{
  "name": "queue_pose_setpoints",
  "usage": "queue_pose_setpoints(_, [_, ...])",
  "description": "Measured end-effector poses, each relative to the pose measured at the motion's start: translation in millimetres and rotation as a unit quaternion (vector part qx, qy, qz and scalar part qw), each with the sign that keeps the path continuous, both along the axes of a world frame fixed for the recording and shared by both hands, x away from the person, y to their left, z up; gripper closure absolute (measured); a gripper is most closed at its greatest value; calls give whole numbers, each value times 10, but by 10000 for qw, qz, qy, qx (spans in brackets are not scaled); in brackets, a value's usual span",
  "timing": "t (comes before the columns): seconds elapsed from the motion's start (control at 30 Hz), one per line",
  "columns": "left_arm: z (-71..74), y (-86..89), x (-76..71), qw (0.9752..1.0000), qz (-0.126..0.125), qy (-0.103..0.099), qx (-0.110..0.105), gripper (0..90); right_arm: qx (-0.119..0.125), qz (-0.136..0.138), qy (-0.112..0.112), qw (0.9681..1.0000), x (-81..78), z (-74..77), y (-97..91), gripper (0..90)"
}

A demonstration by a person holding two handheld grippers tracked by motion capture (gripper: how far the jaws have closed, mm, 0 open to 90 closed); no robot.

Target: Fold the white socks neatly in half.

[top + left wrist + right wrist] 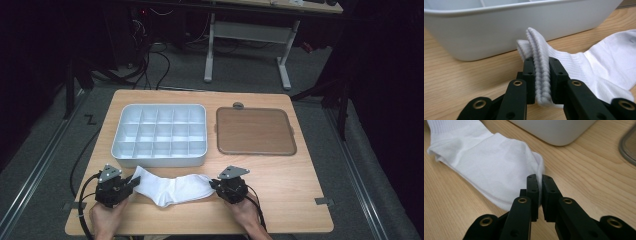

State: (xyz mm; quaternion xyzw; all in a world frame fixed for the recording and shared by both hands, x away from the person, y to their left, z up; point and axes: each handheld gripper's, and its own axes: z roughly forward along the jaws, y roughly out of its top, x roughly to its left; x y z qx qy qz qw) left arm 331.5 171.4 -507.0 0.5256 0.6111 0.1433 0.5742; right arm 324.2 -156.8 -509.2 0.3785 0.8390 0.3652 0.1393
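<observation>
A white sock (170,187) lies stretched across the near part of the wooden table (295,185), in front of the divided tray (160,136). My left gripper (134,181) is shut on its ribbed cuff (541,72), which stands pinched between the black jaws (542,77). My right gripper (214,186) is shut on the toe end (537,167); a thin fold of white cloth sits between its jaws (540,195). The sock (486,162) sags slightly between the two grips.
The white tray (499,32) with several empty compartments stands just behind the sock. A brown flat lid (255,131) with a grey rim lies to its right. Beyond the table are a desk frame (247,45) and cables on the floor.
</observation>
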Motion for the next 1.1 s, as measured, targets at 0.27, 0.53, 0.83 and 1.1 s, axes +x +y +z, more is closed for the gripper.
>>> queue_pose_setpoints(0.27, [-20,-231,-25,9998,-157,-67,97,777,-20,-161,-77,9998,-60,10,-248,860])
queue_pose_setpoints(0.53, [-65,-496,-22,9992,-398,-27,39,773,-74,-451,-82,9989,-92,24,-519,859])
queue_pose_setpoints(0.83, [-136,-772,17,9983,-584,68,-31,770,1,-756,-157,9970,-119,51,-812,859])
queue_pose_setpoints(1.1, [-159,-947,35,9975,-703,44,-17,766,-201,-964,-131,9951,-132,26,-958,859])
